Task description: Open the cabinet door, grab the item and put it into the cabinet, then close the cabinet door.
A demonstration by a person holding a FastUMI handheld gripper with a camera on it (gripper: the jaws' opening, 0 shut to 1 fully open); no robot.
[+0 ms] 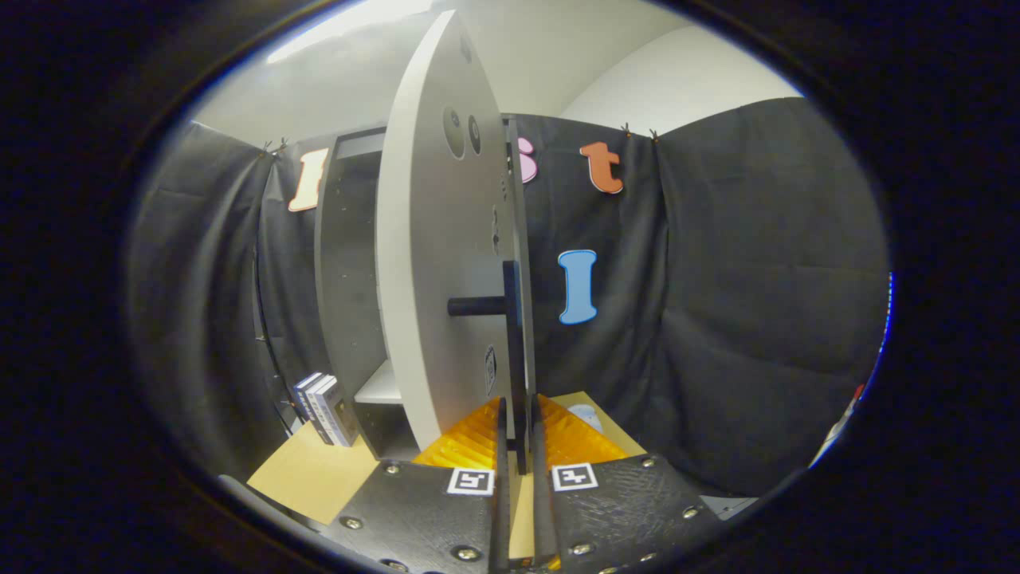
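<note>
Gripper view, itemised. My gripper [519, 446]: fingers nearly pressed together, pinching the lower end of the dark bar handle [514, 351] at 12 o'clock from the tips. Cabinet door [434, 263]: pale, standing open edge-on toward me, rising straight ahead of the fingers. Cabinet [351, 271]: grey, sitting behind the door at 11 o'clock, its interior showing a white shelf [381, 386]. Item, a small boxed pack [325, 408]: standing upright on the tan tabletop [315, 474] at 10 o'clock, just beside the cabinet's outer left wall, outside the cabinet.
</note>
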